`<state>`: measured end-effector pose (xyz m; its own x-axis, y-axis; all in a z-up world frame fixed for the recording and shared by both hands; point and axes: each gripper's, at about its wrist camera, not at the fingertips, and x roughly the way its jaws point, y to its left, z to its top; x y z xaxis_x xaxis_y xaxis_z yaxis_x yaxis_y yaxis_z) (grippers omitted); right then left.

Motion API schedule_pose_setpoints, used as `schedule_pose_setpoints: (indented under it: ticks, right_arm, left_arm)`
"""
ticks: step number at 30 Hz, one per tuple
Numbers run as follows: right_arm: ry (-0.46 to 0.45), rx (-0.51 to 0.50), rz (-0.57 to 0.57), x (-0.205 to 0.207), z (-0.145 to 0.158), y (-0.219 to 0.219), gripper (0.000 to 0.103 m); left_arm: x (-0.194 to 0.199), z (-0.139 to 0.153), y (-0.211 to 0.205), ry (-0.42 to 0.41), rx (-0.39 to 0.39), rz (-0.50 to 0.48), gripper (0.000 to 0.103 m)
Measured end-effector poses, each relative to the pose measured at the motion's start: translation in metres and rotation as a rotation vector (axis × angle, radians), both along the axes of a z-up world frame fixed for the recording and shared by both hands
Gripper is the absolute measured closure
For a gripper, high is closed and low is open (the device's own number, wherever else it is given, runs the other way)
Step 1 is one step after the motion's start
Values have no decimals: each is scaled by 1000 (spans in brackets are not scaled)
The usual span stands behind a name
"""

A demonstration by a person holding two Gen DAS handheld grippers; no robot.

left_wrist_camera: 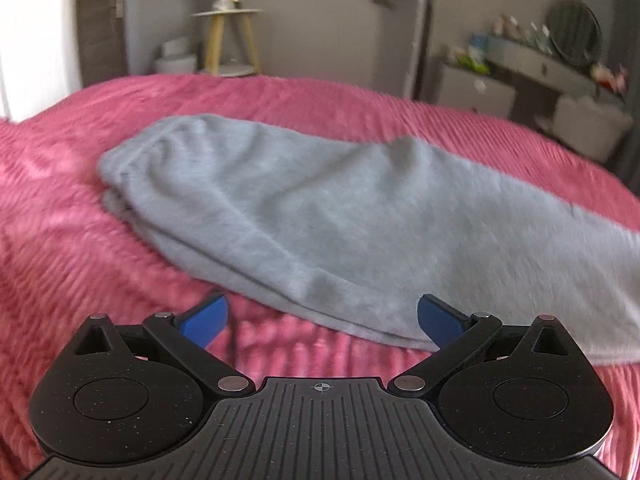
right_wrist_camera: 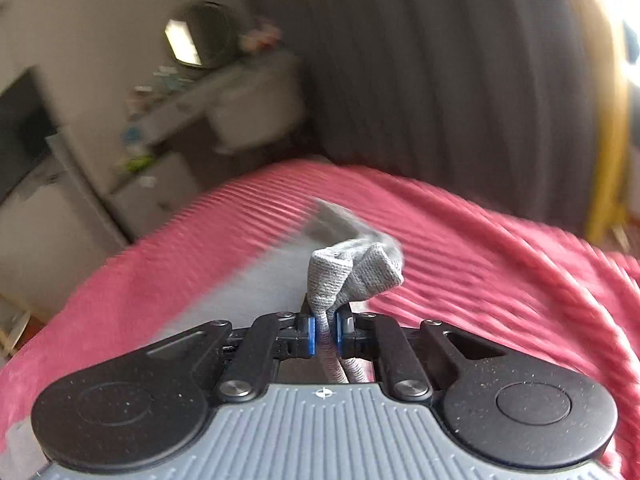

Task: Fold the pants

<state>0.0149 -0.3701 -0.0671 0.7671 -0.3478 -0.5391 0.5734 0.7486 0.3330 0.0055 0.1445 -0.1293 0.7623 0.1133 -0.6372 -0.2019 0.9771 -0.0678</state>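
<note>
On a pink ribbed bedspread (left_wrist_camera: 100,240), grey pants (left_wrist_camera: 320,216), left gripper (left_wrist_camera: 322,316) jaws wide, right gripper (right_wrist_camera: 325,330) pinching pants cuff (vanity behind).

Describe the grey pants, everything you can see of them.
The grey pants look like soft, fleecy knit. They lie lengthwise on the pink bedspread, already doubled over with layered edges at the near side. The right claw is shut on a bunched ribbed end, lifting it. The left claw is open, just short of the near edge.
</note>
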Motion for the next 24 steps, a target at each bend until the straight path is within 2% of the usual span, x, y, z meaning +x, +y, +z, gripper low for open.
schedule_pose_setpoints:
  ticks: [3, 5, 8, 11, 12, 13, 14, 15, 17, 20, 24]
  right_arm:
    - [-32, -128, 198, 32, 27, 78, 94]
    - [-30, -194, 384, 50, 29, 147, 94]
    - [32, -290, 699, 60, -1, 258, 94]
    - [172, -301, 886, 64, -54, 326, 93]
    - [230, -278, 906, 65, -72, 340, 91]
    - [231, -323, 884, 61, -82, 349, 91]
    - [209, -388, 877, 55, -83, 356, 91]
    - [208, -412, 876, 52, -82, 359, 91]
    - [198, -386, 879, 47, -75, 353, 91]
    - [122, -352, 898, 34, -56, 341, 91]
    - [134, -324, 943, 27, -62, 331, 91]
  left_arm:
    - [-2, 4, 11, -11, -13, 43, 0]
    - [-3, 7, 17, -18, -36, 56, 0]
    - [-5, 7, 25, -45, -64, 66, 0]
    - [-4, 0, 30, -52, -50, 79, 0]
    - [-2, -2, 32, -46, -63, 77, 0]
    - [0, -4, 36, -40, -83, 75, 0]
    - [2, -6, 38, -36, -104, 74, 0]
    - [3, -8, 40, -36, -123, 72, 0]
    - [6, -10, 40, -36, -137, 71, 0]
    - [11, -14, 36, -25, -138, 45, 0]
    - [14, -17, 28, -17, -92, 24, 0]
